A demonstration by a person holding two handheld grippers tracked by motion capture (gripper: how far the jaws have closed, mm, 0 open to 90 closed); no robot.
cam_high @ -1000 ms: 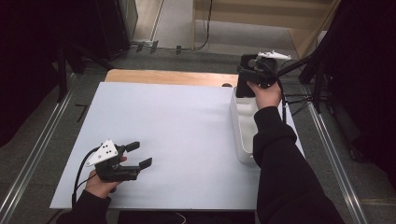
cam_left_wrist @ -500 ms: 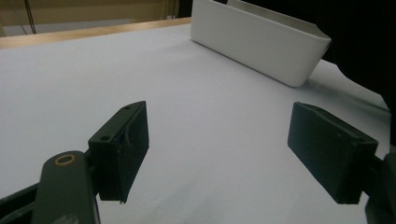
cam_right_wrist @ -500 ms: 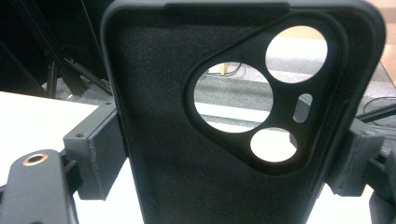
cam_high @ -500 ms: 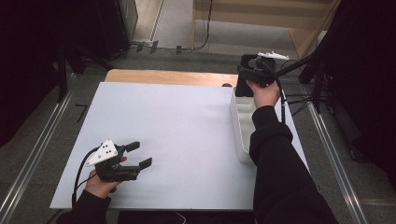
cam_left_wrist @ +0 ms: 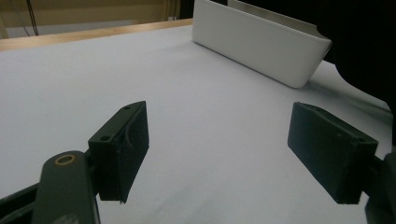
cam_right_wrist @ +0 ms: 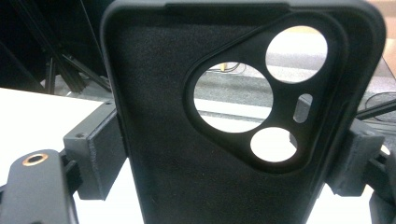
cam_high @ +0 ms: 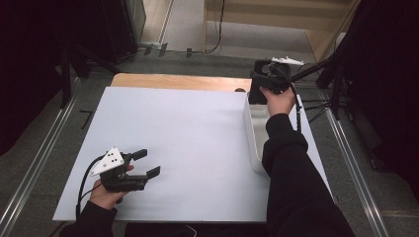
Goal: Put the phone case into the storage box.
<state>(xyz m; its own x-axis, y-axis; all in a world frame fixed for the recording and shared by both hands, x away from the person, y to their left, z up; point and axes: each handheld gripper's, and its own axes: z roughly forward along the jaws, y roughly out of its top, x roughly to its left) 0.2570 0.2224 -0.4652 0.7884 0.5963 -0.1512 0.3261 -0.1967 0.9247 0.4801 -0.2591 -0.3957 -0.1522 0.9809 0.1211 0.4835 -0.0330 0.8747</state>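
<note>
Grip looks good: the right tongs (cam_high: 259,88), in the upper right of the high view, are closed on both long edges of a black phone case (cam_right_wrist: 233,121), held above the far end of the white bin (cam_high: 253,140). Keep the pressure even, so the soft case does not twist or slip. The left tongs (cam_high: 146,164) rest wide open and empty, lower left on the table (cam_high: 197,148).

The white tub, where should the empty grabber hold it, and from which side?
Best on a long wall of the white tub, near its rim, coming from above. The tub is open-topped with thin upright walls, so the open left gripper could probably straddle the wall facing it.
</note>
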